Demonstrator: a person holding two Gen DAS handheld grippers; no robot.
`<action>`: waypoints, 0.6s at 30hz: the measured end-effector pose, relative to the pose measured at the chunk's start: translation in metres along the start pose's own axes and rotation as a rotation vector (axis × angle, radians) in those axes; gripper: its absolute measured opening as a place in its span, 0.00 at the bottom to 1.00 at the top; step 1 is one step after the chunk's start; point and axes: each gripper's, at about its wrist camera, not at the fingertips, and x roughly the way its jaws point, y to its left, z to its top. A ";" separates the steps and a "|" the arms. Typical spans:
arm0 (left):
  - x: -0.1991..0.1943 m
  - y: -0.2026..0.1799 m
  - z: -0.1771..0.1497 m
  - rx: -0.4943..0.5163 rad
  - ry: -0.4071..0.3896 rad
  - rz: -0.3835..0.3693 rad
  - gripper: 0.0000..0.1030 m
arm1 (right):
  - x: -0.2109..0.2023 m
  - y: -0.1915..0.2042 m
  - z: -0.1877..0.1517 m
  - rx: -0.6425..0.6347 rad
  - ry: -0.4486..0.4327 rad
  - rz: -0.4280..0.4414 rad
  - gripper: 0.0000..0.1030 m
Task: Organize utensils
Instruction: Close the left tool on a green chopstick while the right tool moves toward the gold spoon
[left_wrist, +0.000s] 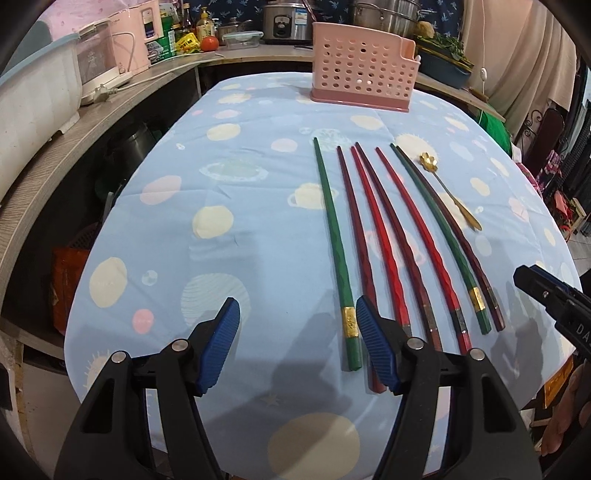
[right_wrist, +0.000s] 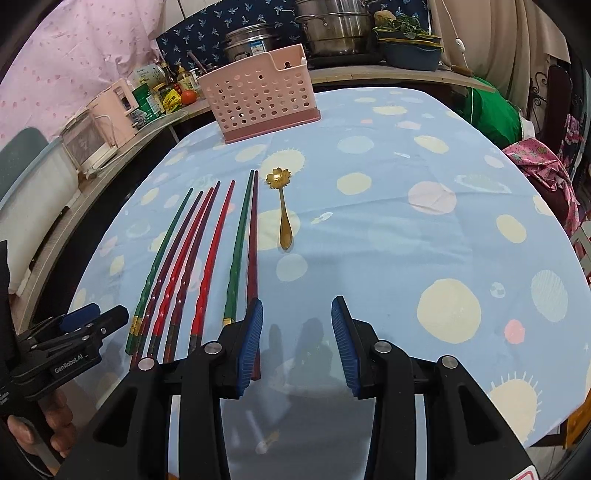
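Chopsticks (left_wrist: 388, 236), seven in green, red and dark red, lay side by side on the spotted tablecloth (left_wrist: 221, 184), long axes running away from us toward the pink perforated holder (left_wrist: 364, 79) at the far edge. Our left gripper (left_wrist: 297, 345) hung open and empty, the outermost green chopstick (left_wrist: 334, 251) just inside its right pad. Our right gripper (right_wrist: 297, 345) also gaped empty. Only its view showed the gold flower spoon (right_wrist: 282, 206) whole.
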 end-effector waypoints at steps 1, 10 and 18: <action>0.001 -0.001 -0.001 0.003 0.003 0.001 0.58 | 0.000 0.000 0.000 0.002 0.001 0.000 0.37; 0.005 -0.004 -0.005 0.008 0.016 -0.023 0.45 | 0.003 -0.001 -0.002 0.006 0.008 0.005 0.37; 0.006 -0.010 -0.007 0.010 0.033 -0.063 0.36 | 0.005 -0.003 -0.001 0.011 0.012 0.005 0.37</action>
